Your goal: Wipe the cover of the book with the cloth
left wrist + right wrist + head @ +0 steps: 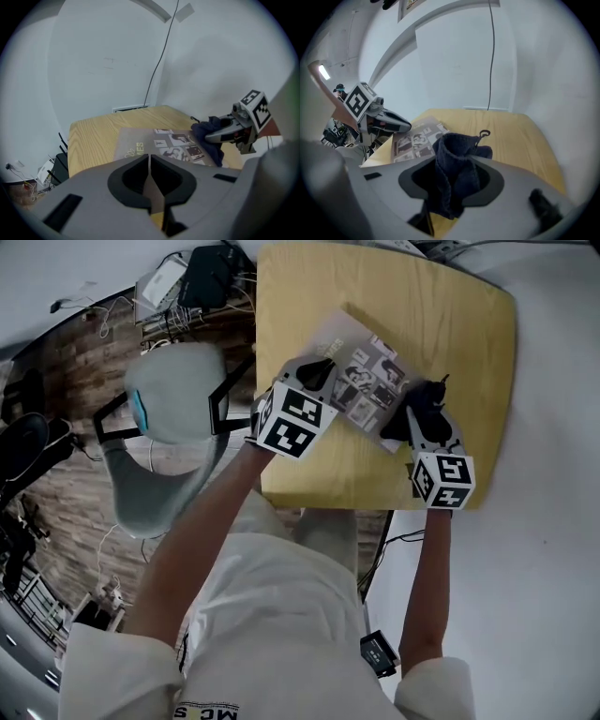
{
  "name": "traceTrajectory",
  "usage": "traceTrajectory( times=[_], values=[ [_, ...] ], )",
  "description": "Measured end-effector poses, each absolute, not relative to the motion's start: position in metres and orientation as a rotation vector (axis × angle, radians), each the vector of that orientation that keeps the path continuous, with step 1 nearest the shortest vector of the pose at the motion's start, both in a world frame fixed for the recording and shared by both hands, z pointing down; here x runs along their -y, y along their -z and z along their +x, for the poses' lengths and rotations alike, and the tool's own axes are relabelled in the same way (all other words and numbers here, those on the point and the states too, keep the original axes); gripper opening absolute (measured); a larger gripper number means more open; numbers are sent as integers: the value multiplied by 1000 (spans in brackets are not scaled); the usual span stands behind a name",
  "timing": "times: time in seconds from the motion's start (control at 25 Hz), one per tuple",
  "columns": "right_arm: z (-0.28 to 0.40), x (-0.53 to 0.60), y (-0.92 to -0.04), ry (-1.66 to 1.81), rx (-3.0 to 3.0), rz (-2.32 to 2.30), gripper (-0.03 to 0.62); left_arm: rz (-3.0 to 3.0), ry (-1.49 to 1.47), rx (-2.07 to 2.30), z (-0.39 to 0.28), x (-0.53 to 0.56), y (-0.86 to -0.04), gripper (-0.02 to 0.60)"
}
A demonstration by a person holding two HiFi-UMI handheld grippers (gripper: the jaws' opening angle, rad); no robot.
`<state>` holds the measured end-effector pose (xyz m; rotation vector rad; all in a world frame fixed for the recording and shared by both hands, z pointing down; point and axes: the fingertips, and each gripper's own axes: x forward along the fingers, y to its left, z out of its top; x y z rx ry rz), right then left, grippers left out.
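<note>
Right hand-held gripper: clamped on cloth | left hand-held gripper: clenched, at book

Dark navy cloth; grey book printed black-and-white; pale yellow wood-grain table.

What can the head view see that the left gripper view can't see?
Only the head view: the person's arms, the left gripper seen from outside with its marker cube, and the patterned floor.
Only the left gripper view: that gripper's jaws up close, shut together, and a cable running up the white wall.
Both: the yellow table, the book lying on it, and the right gripper clamping the dark cloth.
</note>
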<state>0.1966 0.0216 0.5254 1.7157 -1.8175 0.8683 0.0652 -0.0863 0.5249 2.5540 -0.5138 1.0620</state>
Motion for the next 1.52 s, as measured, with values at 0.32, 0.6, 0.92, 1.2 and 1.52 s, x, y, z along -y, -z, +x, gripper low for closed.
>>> traceTrajectory(
  times=[0.32,0.6,0.92,1.2,1.52],
  values=[
    [191,35,-526,-832,1886,1681,156,2549,-1033,461,64,83,-524,11],
    [142,83,-522,-776,1999,1600,156,2530,-930,446,63,85,-519,11],
    [82,87,-520,-759,2104,1478,156,2459,-781,415,61,90,-511,11],
    [69,49,-521,-786,2108,1425,156,2445,-730,369,57,91,-508,11],
    [100,20,-522,-786,2033,1438,156,2442,-785,345,41,87,-506,11]
  ],
)
